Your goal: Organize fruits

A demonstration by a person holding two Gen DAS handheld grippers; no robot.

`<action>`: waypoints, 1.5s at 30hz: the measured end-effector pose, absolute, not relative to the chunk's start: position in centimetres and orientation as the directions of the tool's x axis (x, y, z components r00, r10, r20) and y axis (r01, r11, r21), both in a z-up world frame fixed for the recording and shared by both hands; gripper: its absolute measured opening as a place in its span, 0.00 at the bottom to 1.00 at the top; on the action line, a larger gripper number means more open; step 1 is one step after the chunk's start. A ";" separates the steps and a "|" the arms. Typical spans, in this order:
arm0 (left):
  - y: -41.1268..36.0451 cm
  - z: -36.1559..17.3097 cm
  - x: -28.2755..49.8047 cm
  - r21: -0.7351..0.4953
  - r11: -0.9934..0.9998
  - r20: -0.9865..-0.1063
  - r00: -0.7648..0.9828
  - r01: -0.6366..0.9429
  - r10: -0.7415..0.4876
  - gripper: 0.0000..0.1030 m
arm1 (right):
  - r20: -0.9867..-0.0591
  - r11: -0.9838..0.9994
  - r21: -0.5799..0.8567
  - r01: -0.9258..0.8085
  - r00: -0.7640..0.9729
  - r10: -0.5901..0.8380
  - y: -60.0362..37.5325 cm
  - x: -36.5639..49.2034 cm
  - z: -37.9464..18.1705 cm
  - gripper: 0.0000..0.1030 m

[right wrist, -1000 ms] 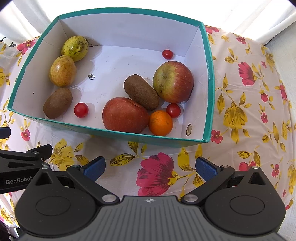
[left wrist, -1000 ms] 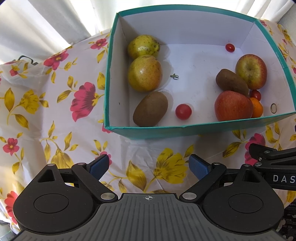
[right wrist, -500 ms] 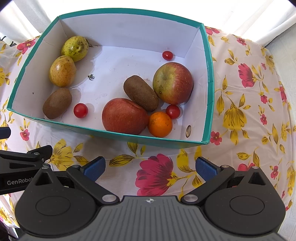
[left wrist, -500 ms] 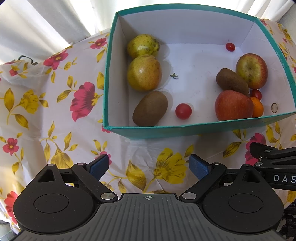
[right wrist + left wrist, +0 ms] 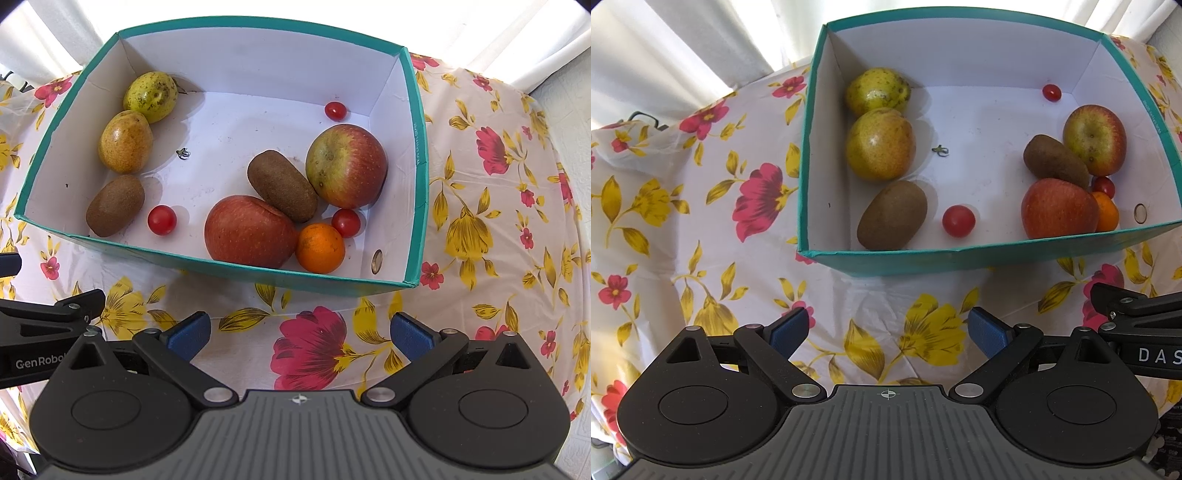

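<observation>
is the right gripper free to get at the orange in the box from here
Probably yes. The right gripper is open and empty, and the box has no lid. But the orange is wedged against a red apple and cherry tomato, so finger room looks tight.

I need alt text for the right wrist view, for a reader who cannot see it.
A teal box on a floral tablecloth holds two apples, two kiwis, two yellow-green fruits, an orange and three cherry tomatoes. The open, empty right hand-held gripper is over the cloth in front of the box.
</observation>
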State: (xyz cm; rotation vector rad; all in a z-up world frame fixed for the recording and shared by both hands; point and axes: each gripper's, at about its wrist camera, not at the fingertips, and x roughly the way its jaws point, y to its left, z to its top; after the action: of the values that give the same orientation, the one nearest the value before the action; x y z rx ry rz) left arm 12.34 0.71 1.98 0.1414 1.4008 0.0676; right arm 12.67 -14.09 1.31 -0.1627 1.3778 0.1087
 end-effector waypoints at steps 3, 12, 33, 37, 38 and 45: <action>0.7 2.0 12.3 0.139 0.990 -0.977 0.169 0.036 0.131 0.94 | -0.982 0.984 -0.052 -0.172 0.190 -0.018 -14.0 12.6 1.3 1.00; 0.8 2.0 12.2 0.138 0.990 -0.977 0.167 0.035 0.131 0.94 | -0.981 0.983 -0.052 -0.174 0.191 -0.019 -14.0 12.5 1.3 1.00; 0.7 1.8 12.2 0.141 0.989 -0.977 0.164 0.035 0.134 0.94 | -0.982 0.983 -0.054 -0.177 0.190 -0.020 -13.9 12.4 1.2 1.00; 0.7 1.8 12.2 0.140 0.990 -0.977 0.168 0.033 0.133 0.94 | -0.981 0.982 -0.057 -0.178 0.191 -0.023 -14.0 12.4 1.3 1.00; 0.6 1.8 12.2 0.141 0.989 -0.977 0.167 0.033 0.133 0.94 | -0.981 0.982 -0.059 -0.179 0.192 -0.024 -14.0 12.4 1.3 1.00; 0.7 1.8 12.2 0.140 0.990 -0.977 0.165 0.032 0.133 0.94 | -0.981 0.982 -0.063 -0.180 0.191 -0.028 -13.9 12.4 1.3 1.00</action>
State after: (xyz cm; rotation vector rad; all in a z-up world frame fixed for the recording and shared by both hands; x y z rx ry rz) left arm 12.17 0.68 1.81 0.1398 1.4045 0.0722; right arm 12.40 -13.95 1.25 -0.1781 1.3762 0.1080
